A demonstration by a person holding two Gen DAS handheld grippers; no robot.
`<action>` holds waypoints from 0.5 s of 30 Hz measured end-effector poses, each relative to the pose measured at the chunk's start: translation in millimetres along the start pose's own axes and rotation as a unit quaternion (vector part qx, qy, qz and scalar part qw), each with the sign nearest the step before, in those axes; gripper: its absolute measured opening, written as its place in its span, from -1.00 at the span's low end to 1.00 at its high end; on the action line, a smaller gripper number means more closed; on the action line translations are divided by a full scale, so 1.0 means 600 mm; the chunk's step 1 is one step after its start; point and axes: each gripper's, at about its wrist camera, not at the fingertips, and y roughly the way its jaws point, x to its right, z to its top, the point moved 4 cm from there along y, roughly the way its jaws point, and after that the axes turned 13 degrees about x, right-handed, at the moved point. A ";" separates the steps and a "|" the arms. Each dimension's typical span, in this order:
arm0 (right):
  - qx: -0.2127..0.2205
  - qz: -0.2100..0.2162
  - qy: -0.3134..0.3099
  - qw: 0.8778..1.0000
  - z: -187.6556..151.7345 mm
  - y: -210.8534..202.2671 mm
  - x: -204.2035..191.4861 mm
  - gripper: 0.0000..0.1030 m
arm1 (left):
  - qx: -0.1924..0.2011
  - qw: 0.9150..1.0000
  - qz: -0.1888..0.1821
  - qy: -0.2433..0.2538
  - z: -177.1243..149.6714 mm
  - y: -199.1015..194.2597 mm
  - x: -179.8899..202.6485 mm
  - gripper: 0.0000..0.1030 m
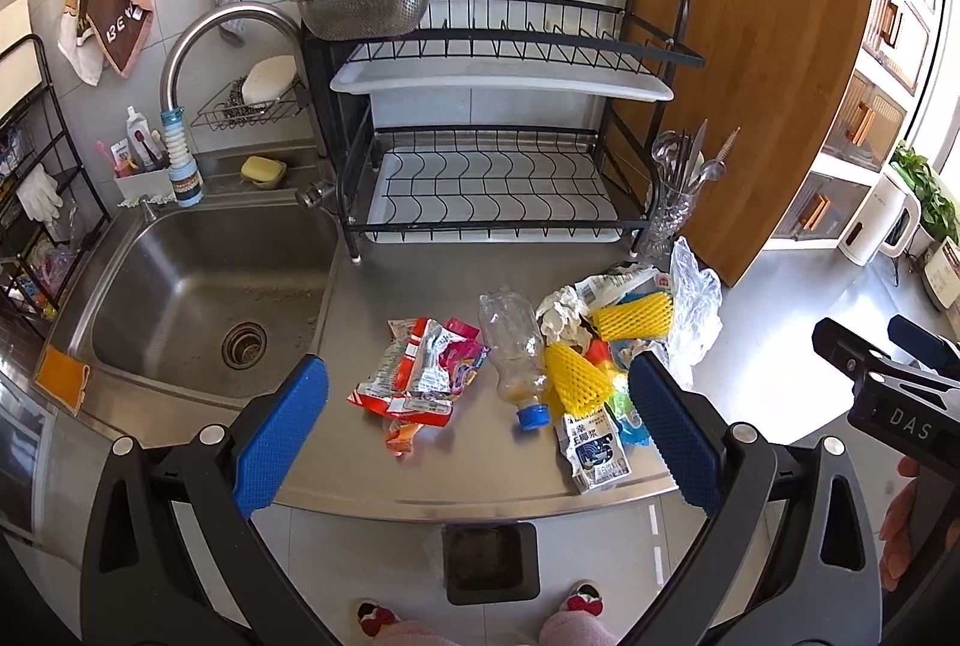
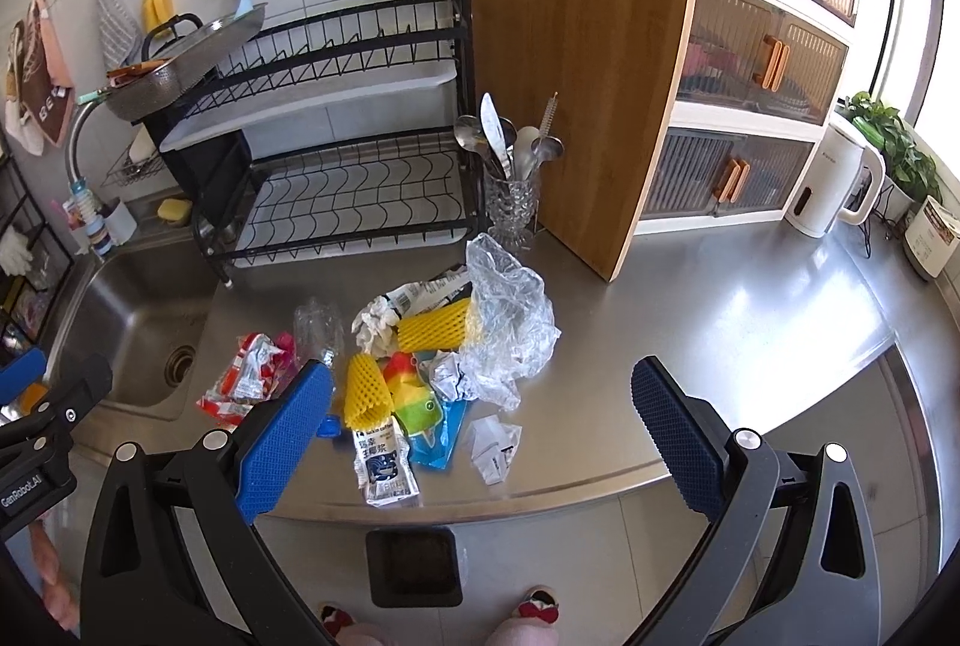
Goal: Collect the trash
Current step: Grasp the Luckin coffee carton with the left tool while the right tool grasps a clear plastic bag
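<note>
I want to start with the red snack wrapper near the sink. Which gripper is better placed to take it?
Left. The left gripper, open, faces the red snack wrapper directly. The right gripper, open too, faces the clear plastic bag.

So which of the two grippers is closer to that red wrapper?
Left. The left gripper hovers open right over the red wrapper; the right gripper, also open, hangs farther right, over the other trash.

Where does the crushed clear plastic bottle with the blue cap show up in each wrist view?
Left wrist view: crushed clear plastic bottle with the blue cap lies at centre on the steel counter, cap toward the camera.
Right wrist view: left of centre, its cap end hidden behind the gripper's left finger.
Shared landmark: black two-tier dish rack, behind it in both.
</note>
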 end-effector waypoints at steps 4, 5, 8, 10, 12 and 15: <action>-0.026 -0.008 -0.004 1.000 -0.026 0.034 0.008 0.94 | -0.029 1.000 -0.011 0.003 -0.034 0.037 0.018 0.84; -0.032 -0.011 -0.006 0.999 -0.033 0.043 0.011 0.94 | -0.036 0.999 -0.013 0.003 -0.043 0.046 0.022 0.84; -0.061 -0.008 0.000 0.998 -0.056 0.074 0.020 0.93 | -0.053 0.998 -0.018 0.007 -0.066 0.072 0.034 0.83; -0.080 -0.001 0.009 0.997 -0.073 0.096 0.027 0.82 | -0.066 0.997 -0.026 0.005 -0.084 0.089 0.043 0.77; -0.106 0.004 0.020 0.994 -0.093 0.120 0.034 0.72 | -0.078 0.996 -0.037 -0.006 -0.101 0.107 0.048 0.72; -0.139 0.018 0.035 0.990 -0.122 0.152 0.041 0.45 | -0.096 0.995 -0.041 -0.006 -0.132 0.135 0.063 0.60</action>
